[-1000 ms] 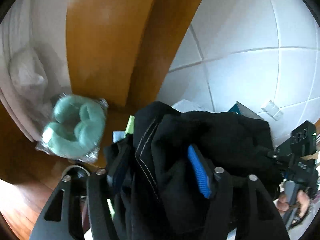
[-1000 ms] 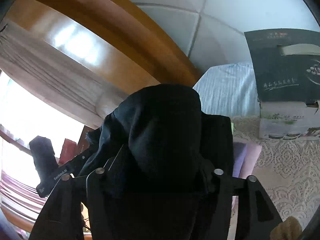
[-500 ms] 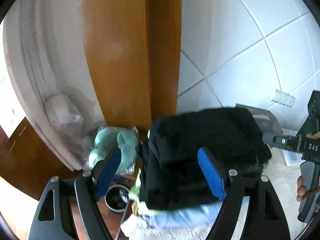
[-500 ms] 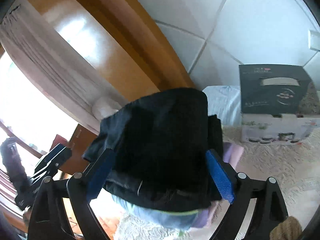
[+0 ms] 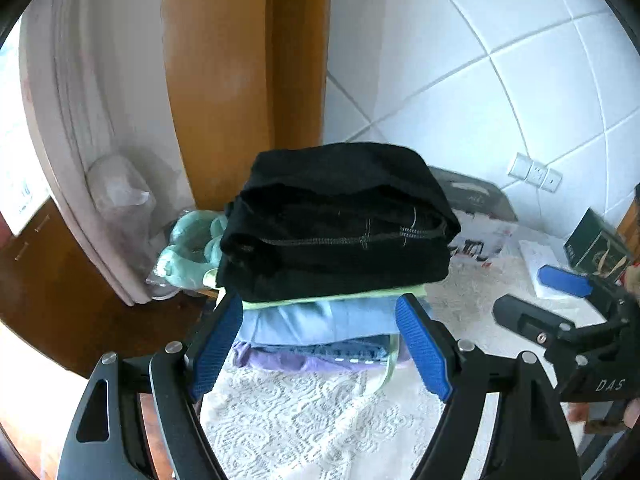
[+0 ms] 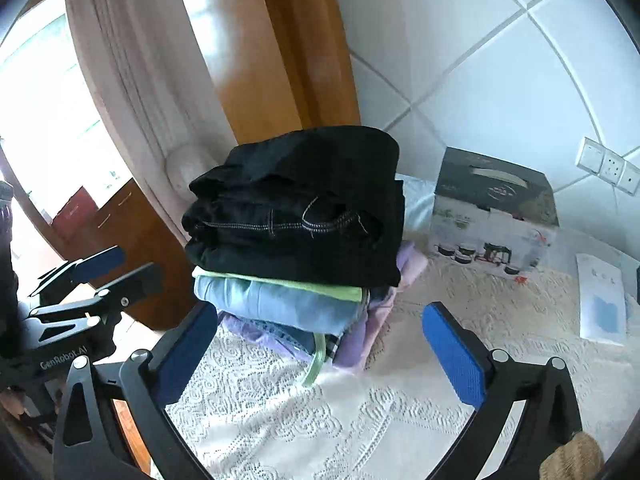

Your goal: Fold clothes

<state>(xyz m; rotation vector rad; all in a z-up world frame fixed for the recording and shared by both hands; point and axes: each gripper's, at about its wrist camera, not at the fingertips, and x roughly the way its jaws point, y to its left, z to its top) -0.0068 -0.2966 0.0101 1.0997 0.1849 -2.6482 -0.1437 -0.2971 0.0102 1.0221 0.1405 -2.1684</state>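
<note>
The black pants [image 5: 340,220] lie folded on top of a pile [image 5: 320,328] of folded clothes on the lace cloth [image 5: 304,412]; under them are a green edge, a light blue piece, jeans and a purple piece; only the left view shows a clear bag [image 5: 188,248] with something mint green inside, beside the pile; only the right view shows the whole box [image 6: 494,216] with cups drawn on it, near the pile; the left gripper [image 5: 320,344] has its fingers apart, nothing between them; the right gripper [image 6: 320,360] has just been opening wide, also holding nothing.
</note>
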